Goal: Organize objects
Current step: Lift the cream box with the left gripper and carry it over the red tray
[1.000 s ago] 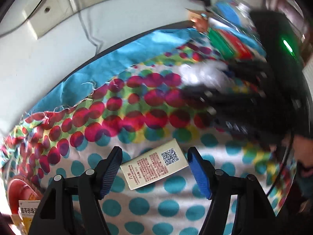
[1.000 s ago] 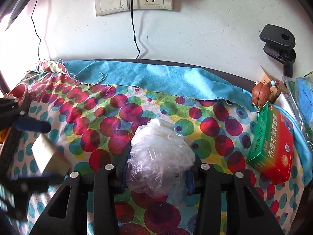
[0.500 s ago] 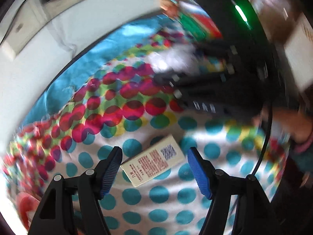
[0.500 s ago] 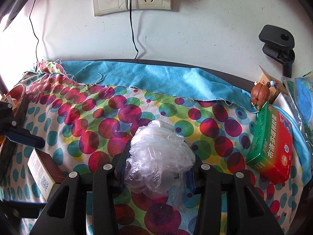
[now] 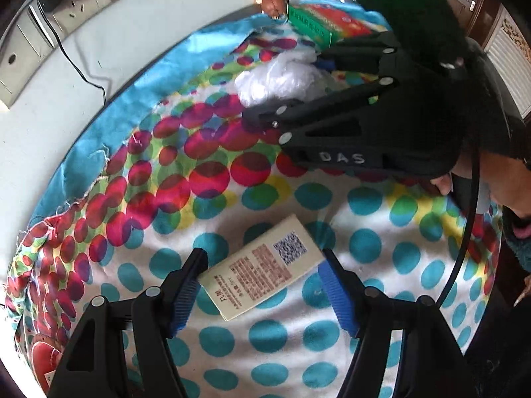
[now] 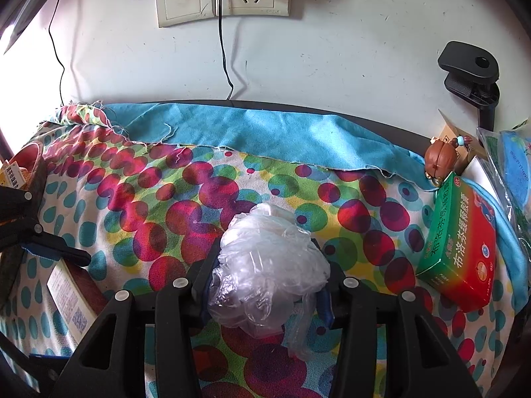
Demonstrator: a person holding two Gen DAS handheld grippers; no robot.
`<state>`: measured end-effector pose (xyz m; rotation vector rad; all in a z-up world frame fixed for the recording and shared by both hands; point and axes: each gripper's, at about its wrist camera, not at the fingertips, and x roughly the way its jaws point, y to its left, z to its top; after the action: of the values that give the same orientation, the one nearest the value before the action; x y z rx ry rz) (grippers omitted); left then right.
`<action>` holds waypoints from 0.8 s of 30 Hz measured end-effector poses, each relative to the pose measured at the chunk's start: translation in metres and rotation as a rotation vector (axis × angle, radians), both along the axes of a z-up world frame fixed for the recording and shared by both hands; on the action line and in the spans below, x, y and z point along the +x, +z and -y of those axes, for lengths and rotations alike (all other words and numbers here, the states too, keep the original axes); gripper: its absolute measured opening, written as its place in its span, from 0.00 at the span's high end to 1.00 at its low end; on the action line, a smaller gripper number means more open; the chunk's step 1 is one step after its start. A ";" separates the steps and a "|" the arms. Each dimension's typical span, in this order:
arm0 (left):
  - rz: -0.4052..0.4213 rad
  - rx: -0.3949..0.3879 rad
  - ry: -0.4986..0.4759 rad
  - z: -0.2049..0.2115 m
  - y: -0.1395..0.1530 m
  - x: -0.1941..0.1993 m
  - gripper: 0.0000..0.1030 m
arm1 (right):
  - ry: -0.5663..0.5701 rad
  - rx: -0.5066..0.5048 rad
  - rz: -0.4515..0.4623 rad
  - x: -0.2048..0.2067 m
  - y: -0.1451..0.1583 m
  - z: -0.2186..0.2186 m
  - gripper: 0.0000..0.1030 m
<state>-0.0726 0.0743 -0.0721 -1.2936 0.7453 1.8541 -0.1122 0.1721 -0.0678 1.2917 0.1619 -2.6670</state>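
Since a second ago, our left gripper [image 5: 262, 285] has swung round to the left, so the beige box [image 5: 260, 267] that lay square between its fingers now sits turned a little, with the wall sockets [image 5: 79, 0] sliding toward the upper left of the left wrist view. Our right gripper [image 6: 265, 285] has stayed put, clenched on the crumpled plastic bag [image 6: 268, 265].

Our left gripper's jaws stand apart. Its left fingertip [image 5: 192, 272] is touching or nearly touching one end of the beige box, and the right one is just beside the other end. This box lies flat on the dotted cloth [image 5: 212, 172], near the cloth's front left area, printed side with a QR code facing up.

We see the plastic bag bulging out above and below the right gripper's jaws, around the middle of the cloth. A green and red medicine box [image 6: 461, 248] rests near the right edge, and a small brown figurine [image 6: 439, 162] stands just behind it at the back right corner. Along the back edge a plain blue cloth [image 6: 265, 126] is overlapped by the dotted one. A black clamp [image 6: 471, 76] is by the wall at the right.
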 end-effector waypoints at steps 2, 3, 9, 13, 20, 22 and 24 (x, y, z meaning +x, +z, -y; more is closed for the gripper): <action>-0.032 0.010 -0.004 0.001 0.001 0.007 0.34 | -0.003 0.004 0.000 0.000 0.000 0.001 0.55; -0.047 0.014 0.005 0.002 0.001 0.011 0.34 | -0.003 0.001 0.000 0.000 0.000 0.001 0.54; -0.078 0.041 0.082 0.022 0.004 0.026 0.34 | -0.004 0.000 0.002 -0.002 0.001 0.001 0.53; -0.082 0.064 0.167 0.026 0.004 0.025 0.34 | -0.005 0.002 0.003 -0.003 0.001 0.002 0.53; -0.100 0.092 0.332 0.034 0.005 0.029 0.34 | -0.005 -0.003 0.005 -0.004 0.001 0.002 0.53; -0.105 0.086 0.386 0.036 0.005 0.030 0.34 | -0.006 0.000 0.003 -0.004 0.001 0.003 0.53; -0.117 0.092 0.443 0.042 0.006 0.029 0.34 | -0.006 -0.004 0.003 -0.004 0.001 0.002 0.53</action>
<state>-0.0437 0.0322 -0.0665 -1.3798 0.4469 2.3020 -0.1162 0.1700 -0.0673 1.2978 0.1527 -2.6688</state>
